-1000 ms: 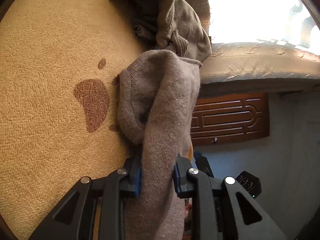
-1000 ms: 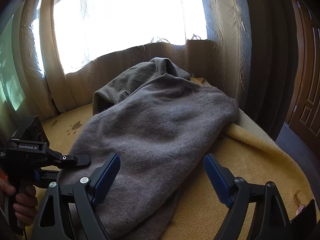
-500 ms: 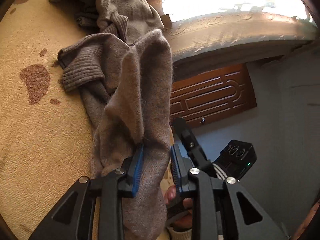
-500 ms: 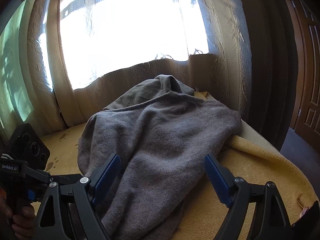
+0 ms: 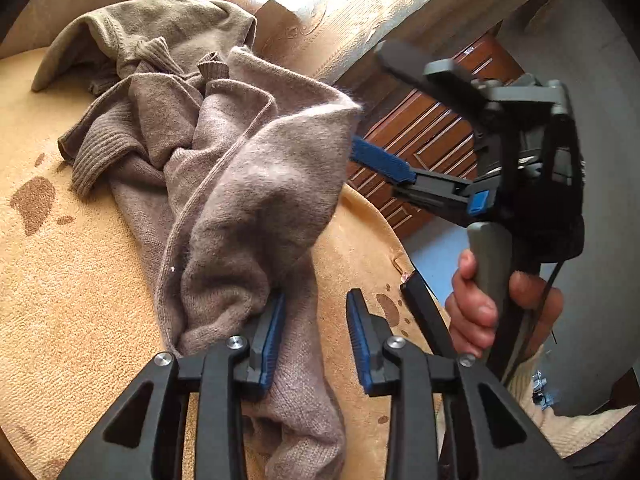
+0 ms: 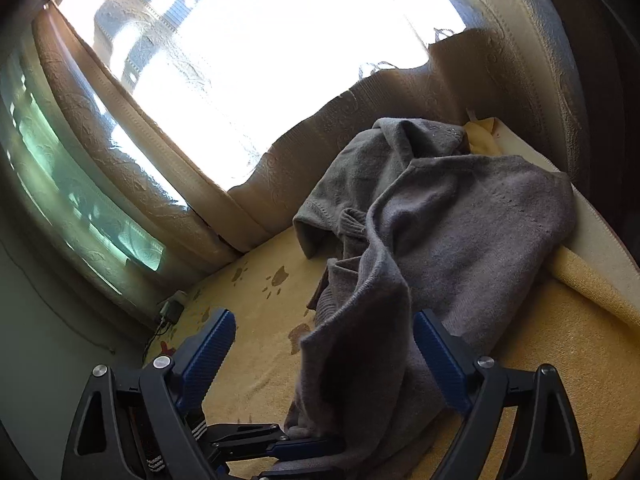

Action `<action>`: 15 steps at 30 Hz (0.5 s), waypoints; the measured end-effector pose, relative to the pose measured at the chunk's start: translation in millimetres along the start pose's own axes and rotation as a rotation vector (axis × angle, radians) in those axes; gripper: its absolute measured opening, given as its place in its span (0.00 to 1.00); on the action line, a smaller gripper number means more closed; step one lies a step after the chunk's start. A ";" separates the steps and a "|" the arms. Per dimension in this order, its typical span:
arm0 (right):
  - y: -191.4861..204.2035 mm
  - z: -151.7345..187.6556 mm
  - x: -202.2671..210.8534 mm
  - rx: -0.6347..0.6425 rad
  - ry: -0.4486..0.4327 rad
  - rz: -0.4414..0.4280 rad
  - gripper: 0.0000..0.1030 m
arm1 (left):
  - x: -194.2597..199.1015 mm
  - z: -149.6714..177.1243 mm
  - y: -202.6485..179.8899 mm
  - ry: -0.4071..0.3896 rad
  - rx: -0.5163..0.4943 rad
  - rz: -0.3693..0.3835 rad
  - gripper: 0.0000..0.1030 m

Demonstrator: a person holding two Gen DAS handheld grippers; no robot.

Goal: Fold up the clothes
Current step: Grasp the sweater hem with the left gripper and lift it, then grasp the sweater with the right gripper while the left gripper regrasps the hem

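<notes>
A grey-brown knit sweater lies crumpled on a yellow blanket with brown paw prints. My left gripper has its jaws opening. A raised fold of the sweater leans on the left pad, and a gap shows at the right pad. The right gripper, held by a hand, hovers at that fold's far edge. In the right wrist view the right gripper stands wide and still opening, with the sweater fold standing between its pads, not pressed. The left gripper's fingers show at the bottom.
A second, olive-grey garment lies bunched behind the sweater against the curtain. Beyond it is a bright window. A wooden door is past the bed's edge. A plug with cables sits at the blanket's left edge.
My left gripper has rolled and lifted, and its jaws have parted from the cloth they pinched. The right gripper has moved in, so the raised fold now stands between its pads.
</notes>
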State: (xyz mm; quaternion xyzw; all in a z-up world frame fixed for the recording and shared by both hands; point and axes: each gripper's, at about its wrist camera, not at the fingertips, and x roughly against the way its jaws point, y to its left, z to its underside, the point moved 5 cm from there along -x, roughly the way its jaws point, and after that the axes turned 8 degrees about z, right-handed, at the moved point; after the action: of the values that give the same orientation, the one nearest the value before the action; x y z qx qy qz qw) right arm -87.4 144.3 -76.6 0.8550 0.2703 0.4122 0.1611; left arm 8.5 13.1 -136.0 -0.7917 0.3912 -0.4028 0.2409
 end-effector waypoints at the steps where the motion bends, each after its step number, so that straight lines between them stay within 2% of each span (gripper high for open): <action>1: -0.2 4.7 -9.0 0.003 0.026 0.003 0.89 | 0.4 -1.0 -3.2 0.000 -0.015 -0.006 0.52; 3: 2.0 14.8 -24.3 0.022 0.074 0.006 0.71 | 1.1 -2.2 -8.0 0.004 -0.045 -0.015 0.58; 4: 2.8 18.6 -31.2 0.034 0.094 0.016 0.48 | 1.5 -1.6 -8.9 0.007 -0.056 -0.019 0.60; 5: 2.6 20.7 -35.9 0.052 0.100 0.047 0.30 | 2.6 -1.1 -9.1 0.007 -0.064 -0.024 0.61; 6: 1.6 21.1 -38.0 0.073 0.091 0.084 0.23 | 4.7 -0.6 -8.5 0.005 -0.066 -0.028 0.61; 7: 0.6 21.3 -39.2 0.093 0.082 0.119 0.19 | 8.4 -0.5 -7.4 0.001 -0.063 -0.031 0.61; 10: -5.0 21.0 -27.5 0.090 0.042 0.137 0.18 | 34.7 -4.3 -3.3 -0.071 -0.036 -0.051 0.62; 12: -7.7 20.1 -15.4 0.082 0.011 0.136 0.17 | 56.3 -10.1 -1.8 -0.145 -0.038 -0.100 0.68; 14: -6.7 17.5 -5.7 0.073 -0.011 0.117 0.17 | 64.4 -16.4 -11.8 -0.229 -0.096 -0.194 0.79; 15: -5.7 16.7 -1.6 0.068 -0.019 0.104 0.17 | 61.6 -17.8 -20.9 -0.263 -0.154 -0.248 0.79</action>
State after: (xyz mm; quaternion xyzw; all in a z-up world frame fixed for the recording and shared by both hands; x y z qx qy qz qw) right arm -76.9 147.1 -90.6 0.8767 0.2377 0.4027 0.1130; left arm 25.4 -26.1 -83.9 -0.8957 0.2855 -0.2912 0.1771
